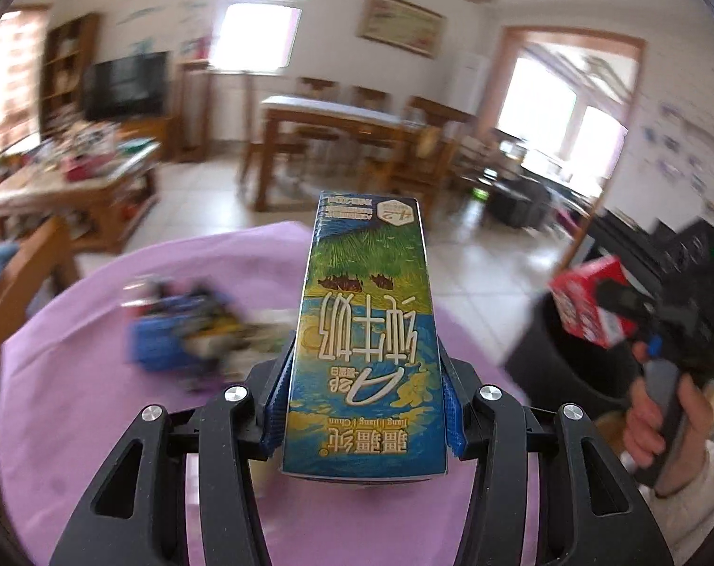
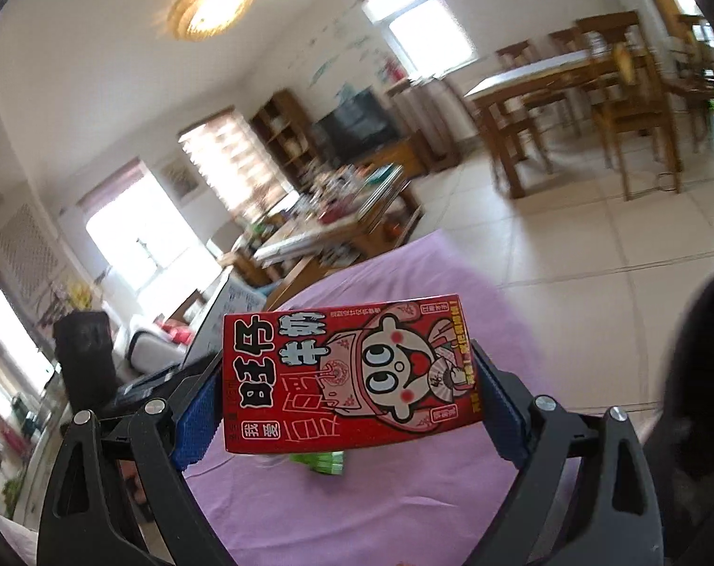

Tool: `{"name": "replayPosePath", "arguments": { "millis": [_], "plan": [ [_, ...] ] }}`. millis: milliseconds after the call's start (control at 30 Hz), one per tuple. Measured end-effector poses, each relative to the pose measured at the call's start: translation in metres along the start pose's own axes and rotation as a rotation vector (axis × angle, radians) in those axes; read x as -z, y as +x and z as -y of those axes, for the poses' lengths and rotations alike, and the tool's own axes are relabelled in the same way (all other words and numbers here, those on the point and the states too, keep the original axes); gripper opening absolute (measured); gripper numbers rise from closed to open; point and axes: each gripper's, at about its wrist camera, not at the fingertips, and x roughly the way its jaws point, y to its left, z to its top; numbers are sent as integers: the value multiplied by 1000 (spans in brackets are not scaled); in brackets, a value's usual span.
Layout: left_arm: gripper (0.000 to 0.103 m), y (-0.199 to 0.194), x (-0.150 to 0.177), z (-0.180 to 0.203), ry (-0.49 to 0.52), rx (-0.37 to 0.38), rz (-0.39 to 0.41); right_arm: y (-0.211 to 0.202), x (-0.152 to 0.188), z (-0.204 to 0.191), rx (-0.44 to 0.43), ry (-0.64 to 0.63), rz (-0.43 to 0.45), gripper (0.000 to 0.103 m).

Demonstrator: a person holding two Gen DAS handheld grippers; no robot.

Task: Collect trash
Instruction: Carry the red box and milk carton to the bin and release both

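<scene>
My left gripper (image 1: 364, 401) is shut on a tall blue, green and yellow milk carton (image 1: 364, 330), held above the purple tablecloth (image 1: 97, 424). My right gripper (image 2: 350, 387) is shut on a red milk carton (image 2: 347, 377) with a cartoon face, held sideways above the cloth (image 2: 404, 495). In the left wrist view the right gripper (image 1: 607, 311) holds the red carton (image 1: 588, 302) over a black bin (image 1: 569, 358) at the table's right side. The bin's dark edge (image 2: 696, 377) shows at right in the right wrist view.
A blurred pile of blue and dark wrappers (image 1: 187, 335) lies on the cloth to the left. A green wrapper (image 2: 324, 462) lies on the cloth under the red carton. A cluttered coffee table (image 1: 74, 174), a dining table with chairs (image 1: 338, 127) and tiled floor lie beyond.
</scene>
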Motion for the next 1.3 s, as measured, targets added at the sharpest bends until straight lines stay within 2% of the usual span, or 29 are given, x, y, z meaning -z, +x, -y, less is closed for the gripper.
{"name": "replayPosePath", "arguments": {
  "millis": [200,467,667,767,1100,1133,1200,1267,1300],
  "plan": [
    [50,43,9,102,124,149,-41,-68,-4,58,101,69,117,91],
    [50,102,25,205,186,300,-96,-121,4,128,200,190,202,91],
    [50,142,34,245,198,362,-121,-140,20,160,233,263,217,91],
    [50,167,37,265,186,384,-158,-145,25,173,238,299,226,91],
    [52,211,47,300,207,381,-212,-155,39,197,251,354,233,91],
    [53,210,47,299,210,376,-211,-156,39,198,252,359,232,91],
    [65,208,47,300,226,366,-198,-156,41,200,260,367,230,91],
    [83,202,49,298,240,353,-175,-157,40,203,270,372,227,92],
    [87,198,50,296,246,350,-164,-158,39,204,274,375,225,92]
  ]
}}
